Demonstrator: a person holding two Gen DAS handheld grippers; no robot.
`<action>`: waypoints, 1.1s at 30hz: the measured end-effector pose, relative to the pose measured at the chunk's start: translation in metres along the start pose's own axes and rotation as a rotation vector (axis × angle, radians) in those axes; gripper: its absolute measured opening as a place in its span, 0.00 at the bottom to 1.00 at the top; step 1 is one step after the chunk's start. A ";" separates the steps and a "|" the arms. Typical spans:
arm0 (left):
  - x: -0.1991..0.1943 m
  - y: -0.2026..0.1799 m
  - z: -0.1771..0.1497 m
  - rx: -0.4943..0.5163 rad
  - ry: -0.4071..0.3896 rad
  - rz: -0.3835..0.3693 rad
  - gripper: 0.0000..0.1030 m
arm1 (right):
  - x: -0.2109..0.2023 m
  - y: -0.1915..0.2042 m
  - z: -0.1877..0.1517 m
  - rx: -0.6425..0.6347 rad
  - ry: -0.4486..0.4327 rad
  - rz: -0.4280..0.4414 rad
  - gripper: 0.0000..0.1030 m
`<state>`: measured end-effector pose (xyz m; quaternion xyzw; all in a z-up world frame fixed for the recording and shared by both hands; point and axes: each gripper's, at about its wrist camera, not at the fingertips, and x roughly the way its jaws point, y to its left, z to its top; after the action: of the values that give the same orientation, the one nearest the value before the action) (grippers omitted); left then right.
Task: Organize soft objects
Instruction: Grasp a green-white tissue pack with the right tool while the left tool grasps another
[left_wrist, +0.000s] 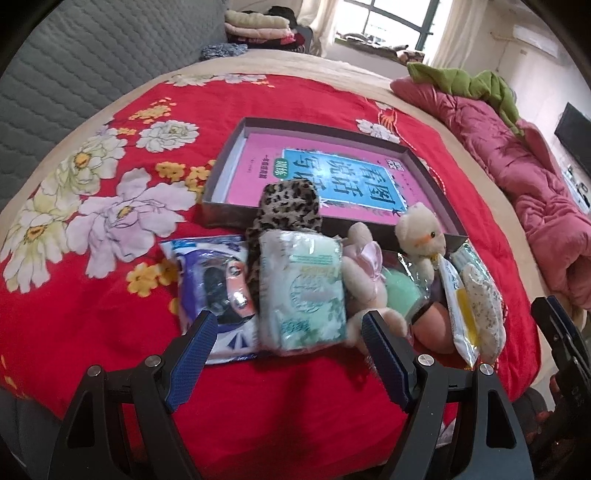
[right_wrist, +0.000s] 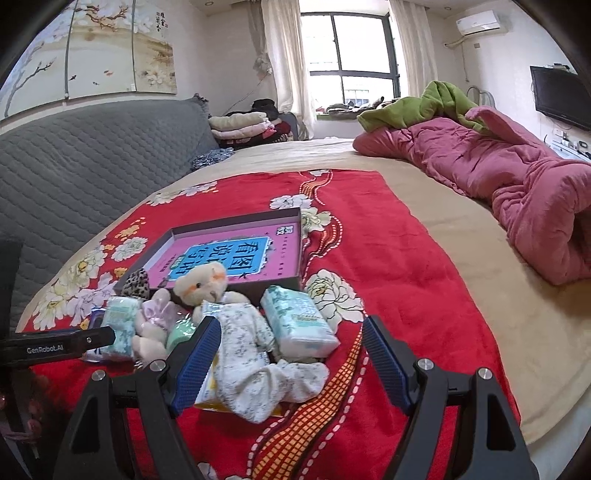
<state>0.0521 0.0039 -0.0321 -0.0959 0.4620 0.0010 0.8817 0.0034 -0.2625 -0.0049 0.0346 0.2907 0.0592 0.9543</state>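
Inside, tray holds book.

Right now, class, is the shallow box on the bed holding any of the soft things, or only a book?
Only a book. The box holds the pink book; the toys and packs lie outside, in front of it.

Soft goods crowd the near wall of a shallow grey box holding a pink book: a leopard-print cloth, cream teddy bear, two pale-green tissue packs, and floral white cloth sprawled nearest.
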 end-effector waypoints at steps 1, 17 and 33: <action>0.002 -0.003 0.002 0.004 0.002 0.009 0.79 | 0.002 -0.001 0.000 -0.002 0.001 -0.003 0.76; 0.026 -0.018 0.007 0.042 0.027 0.120 0.79 | 0.050 -0.032 0.002 0.022 0.073 0.028 0.76; 0.036 -0.015 0.011 0.016 0.036 0.112 0.79 | 0.105 -0.035 0.003 0.016 0.180 0.204 0.71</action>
<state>0.0830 -0.0124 -0.0524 -0.0629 0.4823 0.0447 0.8726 0.0945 -0.2831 -0.0635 0.0660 0.3706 0.1563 0.9132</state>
